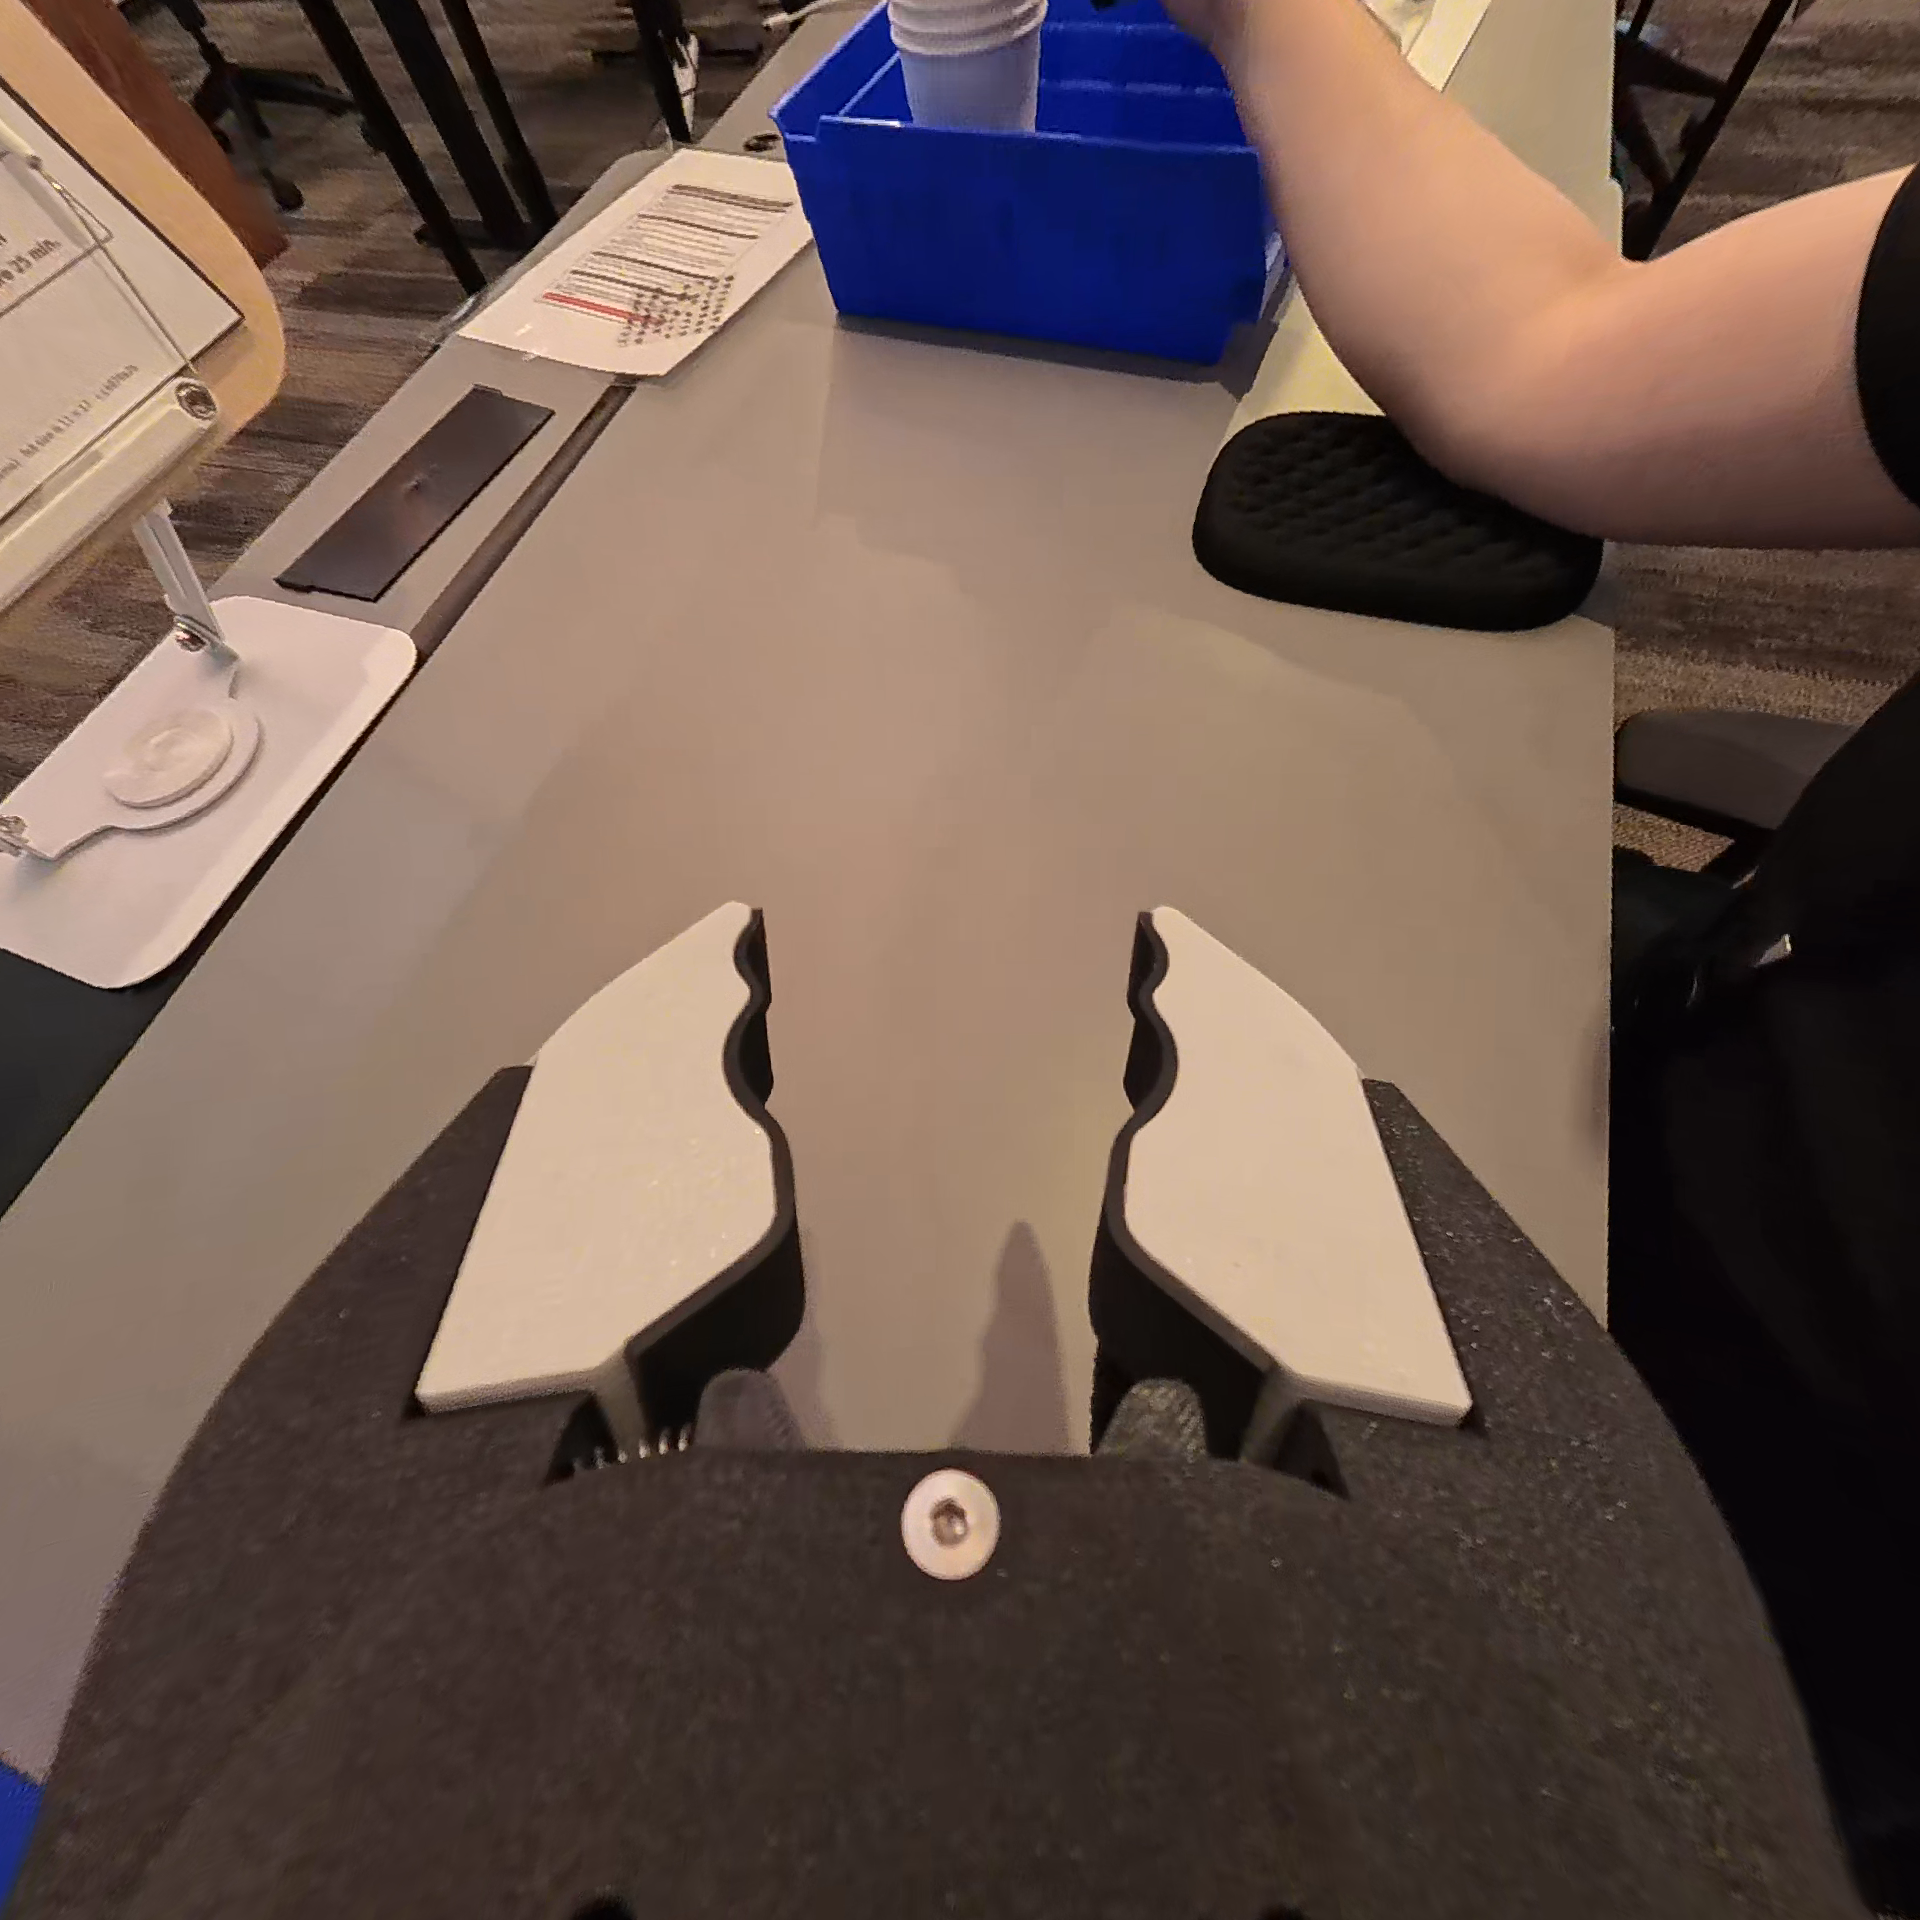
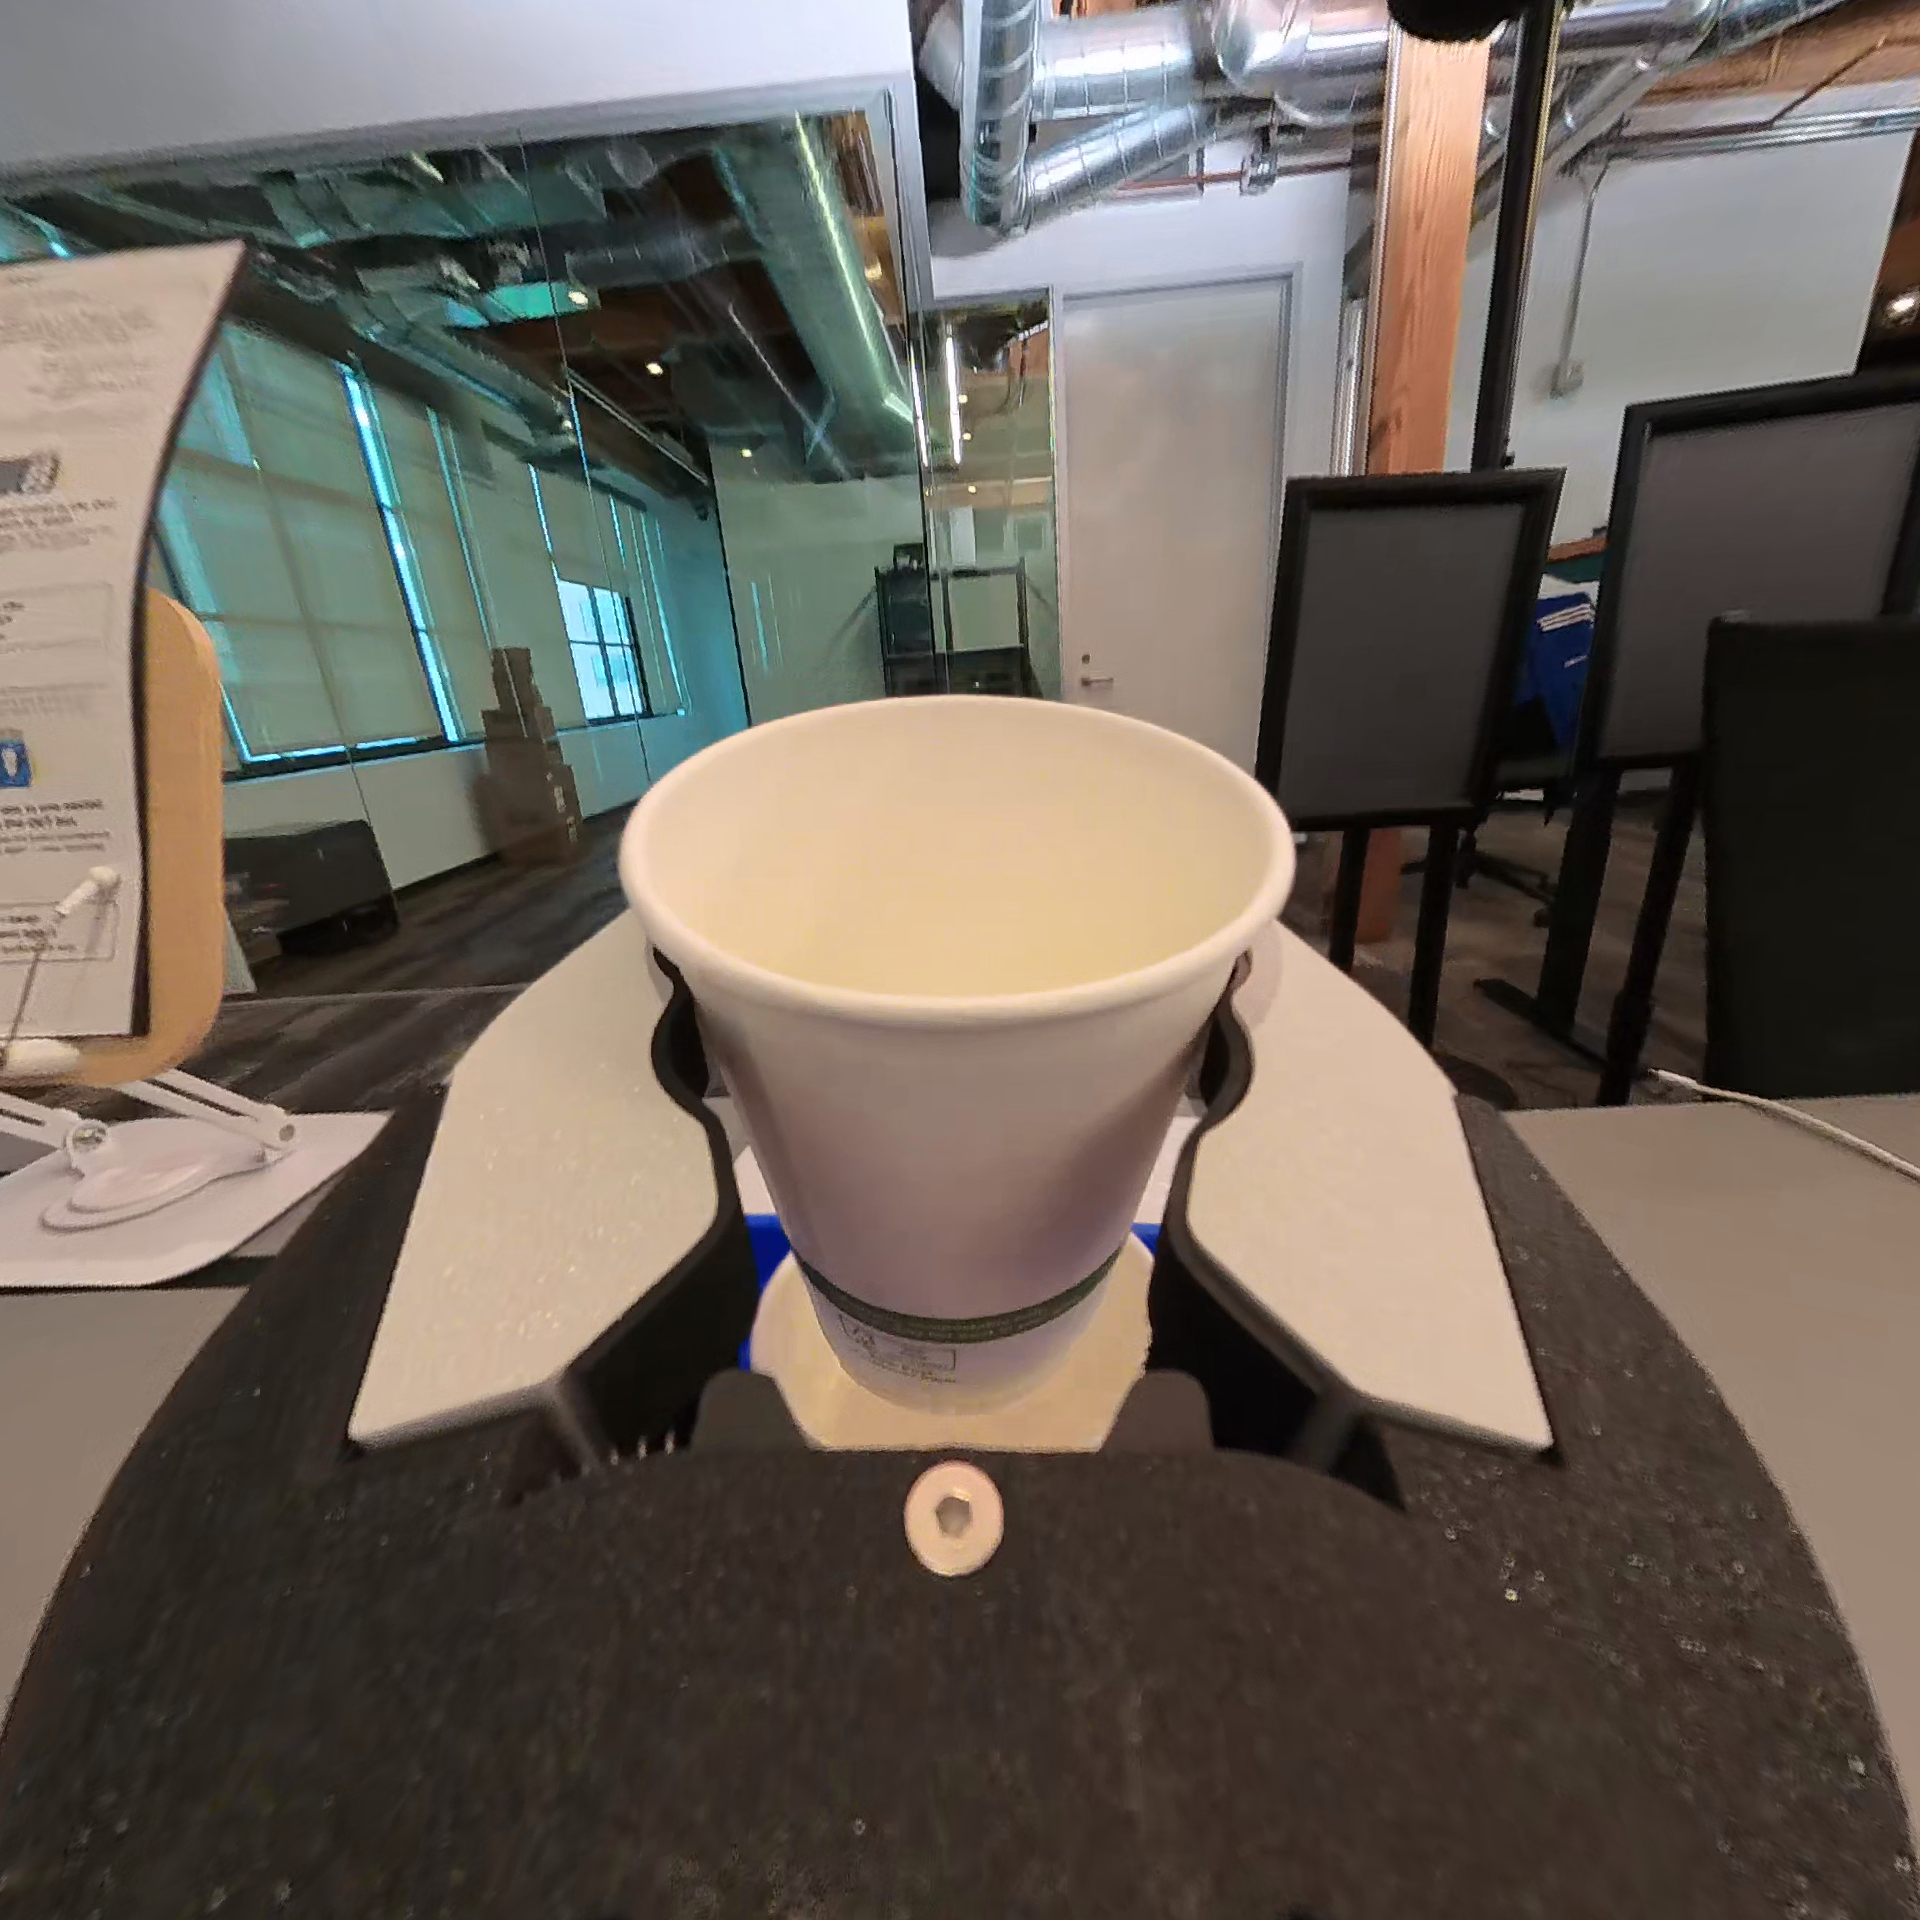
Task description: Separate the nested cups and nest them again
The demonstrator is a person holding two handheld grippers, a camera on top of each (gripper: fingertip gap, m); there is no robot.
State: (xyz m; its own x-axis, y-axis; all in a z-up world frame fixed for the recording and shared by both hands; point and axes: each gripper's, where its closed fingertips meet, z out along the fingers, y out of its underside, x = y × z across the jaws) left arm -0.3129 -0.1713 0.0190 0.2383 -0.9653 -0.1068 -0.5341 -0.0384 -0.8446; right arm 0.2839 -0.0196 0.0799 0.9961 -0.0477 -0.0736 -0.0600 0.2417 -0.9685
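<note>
Cups: one white paper cup (image 2: 951, 997) sits upright between the fingers of the right gripper (image 2: 951, 977), which is clamped on it just below the rim; mouth open, inside bare and cream-coloured. A green band circles the cup near its base, with a small printed patch under it. Directly beneath, the rim of a second white cup (image 2: 1127, 1340) shows, the held cup's base dipping into its mouth; whether the two touch cannot be told. A sliver of blue shows either side of the lower cup.

Left wrist view: stack of white cups (image 1: 971, 62) stands in a blue bin (image 1: 1039, 239) at the far end of the grey table (image 1: 935, 675); top of the stack cut off by the frame edge. A person's bare forearm (image 1: 1507, 343) reaches over the bin, black sleeve at the shoulder.

Left gripper (image 1: 951, 925) hovers low over bare tabletop, jaws spread apart, nothing between them, well apart from the bin.

Also on the table: black padded rest (image 1: 1392, 520) under the forearm, printed sheet (image 1: 644, 270) left of the bin, white stand base (image 1: 208, 769) at the left edge holding a tilted board with paper.
</note>
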